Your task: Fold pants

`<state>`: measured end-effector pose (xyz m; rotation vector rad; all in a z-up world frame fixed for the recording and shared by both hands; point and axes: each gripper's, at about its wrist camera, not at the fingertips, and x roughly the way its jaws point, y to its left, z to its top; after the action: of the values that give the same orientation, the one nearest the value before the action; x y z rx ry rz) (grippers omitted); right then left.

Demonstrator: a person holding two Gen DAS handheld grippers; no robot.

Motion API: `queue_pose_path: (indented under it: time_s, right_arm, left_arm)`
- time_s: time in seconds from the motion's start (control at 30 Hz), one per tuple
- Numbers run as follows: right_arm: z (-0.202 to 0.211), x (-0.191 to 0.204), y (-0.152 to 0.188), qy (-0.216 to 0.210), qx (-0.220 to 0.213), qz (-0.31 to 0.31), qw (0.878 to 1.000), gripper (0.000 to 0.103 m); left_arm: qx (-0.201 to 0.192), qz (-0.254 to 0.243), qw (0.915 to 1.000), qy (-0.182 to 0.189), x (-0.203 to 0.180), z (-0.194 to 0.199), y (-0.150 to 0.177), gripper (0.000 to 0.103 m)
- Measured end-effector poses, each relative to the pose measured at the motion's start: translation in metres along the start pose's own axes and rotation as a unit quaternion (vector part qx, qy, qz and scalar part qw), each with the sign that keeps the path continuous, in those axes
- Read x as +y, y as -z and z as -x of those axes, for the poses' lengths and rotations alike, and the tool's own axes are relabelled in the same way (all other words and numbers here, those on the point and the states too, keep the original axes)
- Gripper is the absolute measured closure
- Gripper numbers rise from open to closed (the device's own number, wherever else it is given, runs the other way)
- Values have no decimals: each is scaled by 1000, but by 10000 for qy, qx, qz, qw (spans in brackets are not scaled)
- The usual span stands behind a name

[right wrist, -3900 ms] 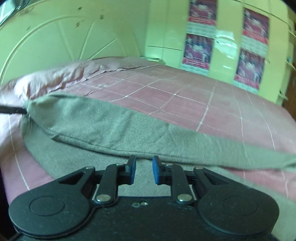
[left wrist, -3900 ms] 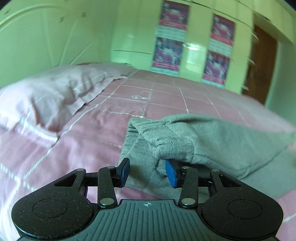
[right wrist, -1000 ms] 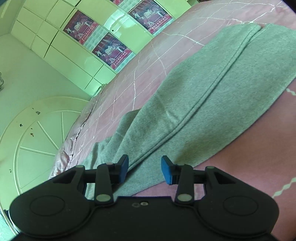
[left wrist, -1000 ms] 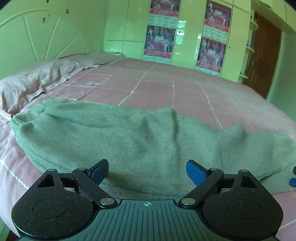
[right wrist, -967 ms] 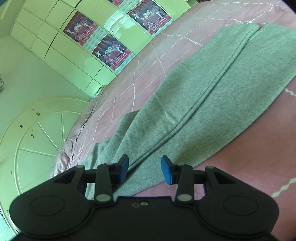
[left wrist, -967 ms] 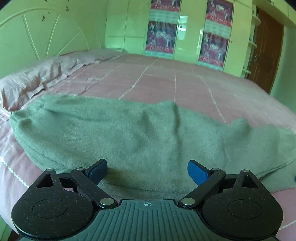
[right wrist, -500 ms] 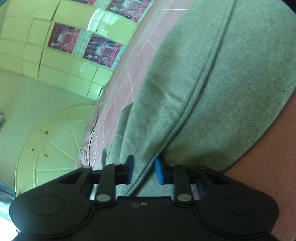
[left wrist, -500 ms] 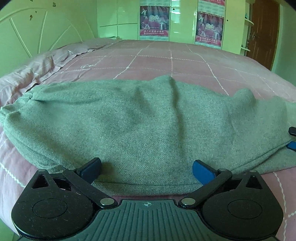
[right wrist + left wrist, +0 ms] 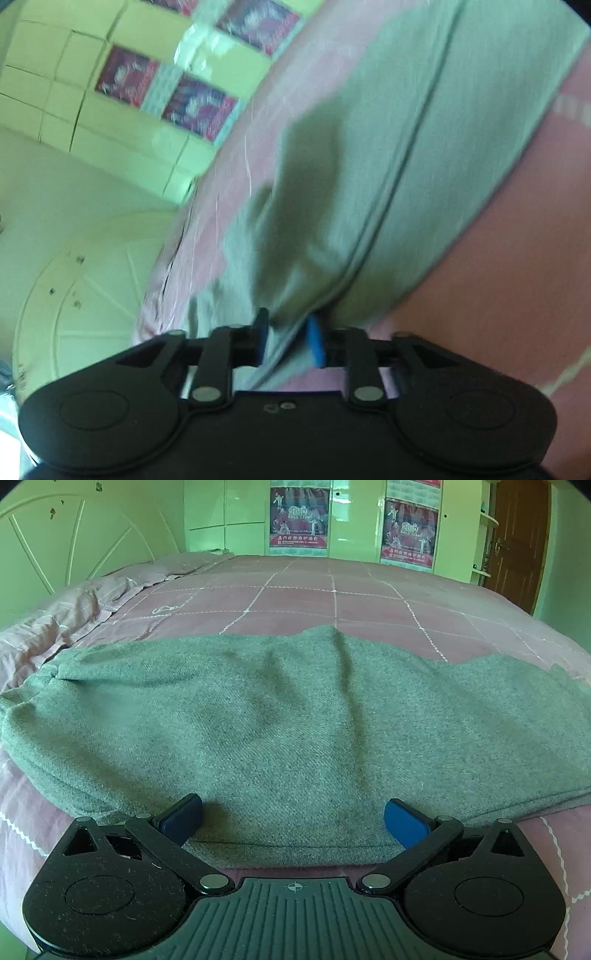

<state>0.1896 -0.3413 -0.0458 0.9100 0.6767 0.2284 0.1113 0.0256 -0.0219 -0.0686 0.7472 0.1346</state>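
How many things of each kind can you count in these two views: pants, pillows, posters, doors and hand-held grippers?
Grey pants: 1
Pink pillows: 1
Posters: 2
Brown door: 1
Hand-held grippers: 2, left hand-held gripper and right hand-held gripper
Total: 7

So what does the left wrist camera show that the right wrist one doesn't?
Only the left wrist view shows the brown door, the pillows, and the left tongs spread wide over the near edge of the grey pants, clamping nothing.

Only the right wrist view, which is blurred, shows the right tongs with a fold of the pants between their blue pads; their jaws have just been opening.

Both show the pants on the pink checked bedspread, the posters and the headboard.
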Motion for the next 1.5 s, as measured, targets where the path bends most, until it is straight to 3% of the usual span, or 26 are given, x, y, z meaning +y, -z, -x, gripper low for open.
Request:
queue_pose_path:
  time_s: [0.13, 0.27, 0.37, 0.47, 0.67, 0.73, 0.77, 0.8, 0.93, 1.07, 1.17, 1.27, 1.37, 1.43, 1.5]
  right_arm:
    - [14, -19, -23, 377, -702, -243, 9965, 74]
    - [8, -48, -43, 504, -998, -667, 9915, 89]
    - [-3, -50, -51, 553, -1141, -709, 9894, 91]
    - [-9, -48, -60, 702, -1102, -561, 9898, 103]
    - [48, -35, -45, 729, -1733, -36, 9822, 103]
    - [48, -47, -34, 927, -1494, -141, 9843, 103]
    - [44, -52, -38, 831, -1296, -318, 9876, 101]
    - [40, -55, -44, 754, -1177, -337, 9896, 90]
    - [46, -58, -51, 895, -1459, -320, 9847, 83]
    - [50, -79, -60, 903, -1707, -699, 9787, 89]
    - [51, -87, -72, 1032, -1809, -622, 9761, 91]
    - [49, -83, -87, 1185, -1683, -492, 9773, 103]
    - [71, -54, -84, 967, -2004, 196, 9747, 103]
    - [85, -55, -79, 859, -2143, 119, 9729, 103]
    - [84, -71, -74, 1181, -1972, -61, 9732, 103]
  left_arm:
    - [-29, -1, 10000, 4, 2, -2, 0, 0]
    - [-49, -15, 10000, -10, 2, -3, 0, 0]
    - [-24, -20, 10000, -12, 2, -3, -1, 0]
    - [-10, -36, 10000, -30, 2, -3, -1, 0]
    - [-12, -29, 10000, -27, 1, -4, -2, 0]
    - [-35, -39, 10000, -49, 0, -4, -1, 0]
    - [-46, -40, 10000, -56, 0, -4, -1, 0]
    - [-54, -44, 10000, -60, 0, -4, 0, 0]
    - [-15, -32, 10000, 4, 3, -3, -2, 0]
    - [-12, -29, 10000, -6, 3, -4, -2, 0]
    - [-14, -33, 10000, -31, 2, -4, -2, 0]
    - [-14, -36, 10000, -37, 2, -4, -2, 0]
    - [-42, -50, 10000, -52, 2, -4, -1, 0]
    - [-68, -69, 9999, -68, 1, -4, 0, 0]
    - [-76, -71, 9999, -74, 1, -4, 0, 0]
